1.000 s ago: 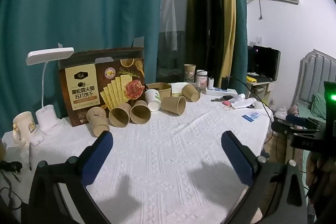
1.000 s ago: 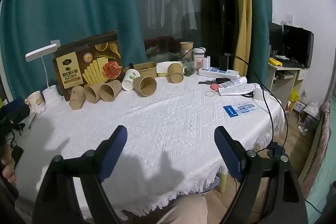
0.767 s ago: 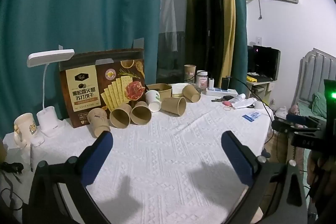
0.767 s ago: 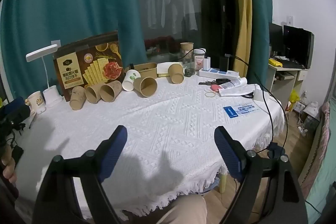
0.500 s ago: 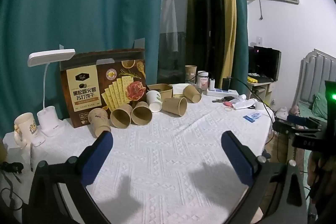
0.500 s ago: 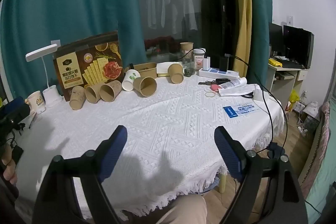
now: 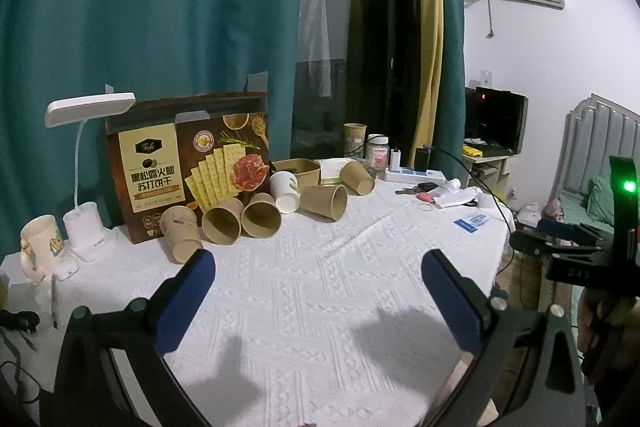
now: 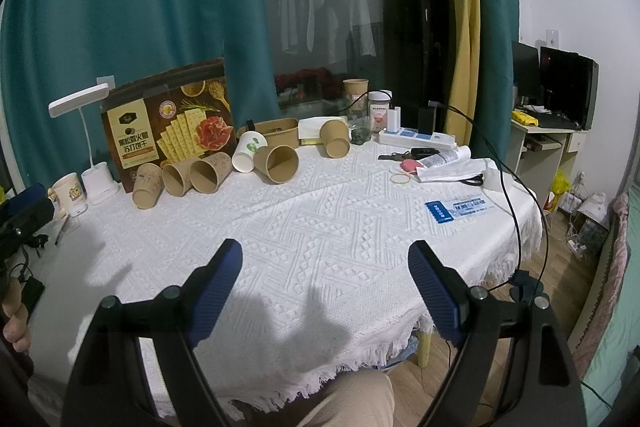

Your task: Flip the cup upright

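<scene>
Several brown paper cups lie on their sides at the far side of the white tablecloth (image 7: 320,291): one at the left (image 7: 181,234), two side by side (image 7: 222,225) (image 7: 261,215), a larger one (image 7: 325,201) and one further back (image 7: 359,177). A white paper cup (image 7: 285,192) lies among them. In the right wrist view the same row shows, with the larger cup (image 8: 277,164) nearest. My left gripper (image 7: 318,267) is open and empty above the near table, well short of the cups. My right gripper (image 8: 325,257) is open and empty near the table's front edge.
A cracker box (image 7: 188,163) stands behind the cups, with a white desk lamp (image 7: 86,227) and a mug (image 7: 38,247) to its left. A paper bowl (image 8: 276,133), a jar (image 8: 379,111), a power strip (image 8: 416,139), papers and a cable (image 8: 508,187) lie at the right.
The left wrist view has shifted slightly, the cups drifting a little right and down. Both grippers stay open. The right gripper has hardly moved.
</scene>
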Demonstrator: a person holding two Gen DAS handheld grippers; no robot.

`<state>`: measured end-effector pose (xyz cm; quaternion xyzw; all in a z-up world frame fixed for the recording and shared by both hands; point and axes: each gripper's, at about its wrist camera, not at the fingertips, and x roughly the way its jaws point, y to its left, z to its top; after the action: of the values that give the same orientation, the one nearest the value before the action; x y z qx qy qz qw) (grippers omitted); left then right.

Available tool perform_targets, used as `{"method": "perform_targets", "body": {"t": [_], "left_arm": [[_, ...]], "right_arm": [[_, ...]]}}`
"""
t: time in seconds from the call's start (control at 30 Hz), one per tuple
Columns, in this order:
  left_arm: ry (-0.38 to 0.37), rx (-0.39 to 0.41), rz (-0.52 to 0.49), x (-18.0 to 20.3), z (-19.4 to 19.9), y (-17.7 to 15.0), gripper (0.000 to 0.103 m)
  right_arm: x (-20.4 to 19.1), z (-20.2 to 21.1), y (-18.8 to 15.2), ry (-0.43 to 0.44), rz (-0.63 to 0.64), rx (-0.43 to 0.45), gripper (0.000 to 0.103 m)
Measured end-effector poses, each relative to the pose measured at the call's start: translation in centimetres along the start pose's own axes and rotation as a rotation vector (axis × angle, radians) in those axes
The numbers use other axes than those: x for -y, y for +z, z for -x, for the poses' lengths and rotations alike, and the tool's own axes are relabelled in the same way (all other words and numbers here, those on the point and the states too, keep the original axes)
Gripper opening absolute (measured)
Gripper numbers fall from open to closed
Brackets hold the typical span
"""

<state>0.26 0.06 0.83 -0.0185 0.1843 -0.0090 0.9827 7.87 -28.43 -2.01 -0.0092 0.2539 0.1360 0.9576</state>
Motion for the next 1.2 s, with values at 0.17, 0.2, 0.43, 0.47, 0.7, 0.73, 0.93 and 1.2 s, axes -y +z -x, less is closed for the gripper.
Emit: {"method": "perform_targets", "body": {"t": [0.17, 0.2, 0.43, 0.47, 0.7, 0.73, 0.93, 1.2], "left_arm": [[-0.006, 0.002, 0.002, 0.11, 0.19, 0.05, 0.103], [-0.007, 0.001, 0.005, 0.01, 0.22, 0.06, 0.103], [0.009, 0.011, -0.005, 0.14, 0.29, 0.32, 0.103], [0.013, 0.017, -0.007, 0.17, 0.37, 0.41, 0.103], [0.01, 0.014, -0.008, 0.33, 0.26, 0.72, 0.103], [0.009, 0.012, -0.004, 0.3, 0.19, 0.78, 0.103], [0.01, 0.011, -0.001, 0.21, 0.01, 0.73, 0.103], [0.015, 0.013, -0.003, 0.22, 0.01, 0.56, 0.103]], "right_arm": [[0.0, -0.12, -0.08, 0.004, -0.001, -0.003, 0.083], [0.01, -0.15, -0.1, 0.004, -0.001, -0.003, 0.083], [0.05, 0.0, -0.17, 0.003, -0.001, -0.002, 0.083], [0.09, -0.02, -0.09, 0.003, -0.002, -0.003, 0.083], [0.08, 0.06, 0.07, 0.004, -0.002, -0.003, 0.083], [0.05, -0.05, 0.18, 0.004, -0.002, -0.002, 0.083], [0.08, 0.04, 0.2, 0.005, -0.003, -0.002, 0.083], [0.14, 0.02, 0.21, 0.005, -0.004, -0.003, 0.083]]}}
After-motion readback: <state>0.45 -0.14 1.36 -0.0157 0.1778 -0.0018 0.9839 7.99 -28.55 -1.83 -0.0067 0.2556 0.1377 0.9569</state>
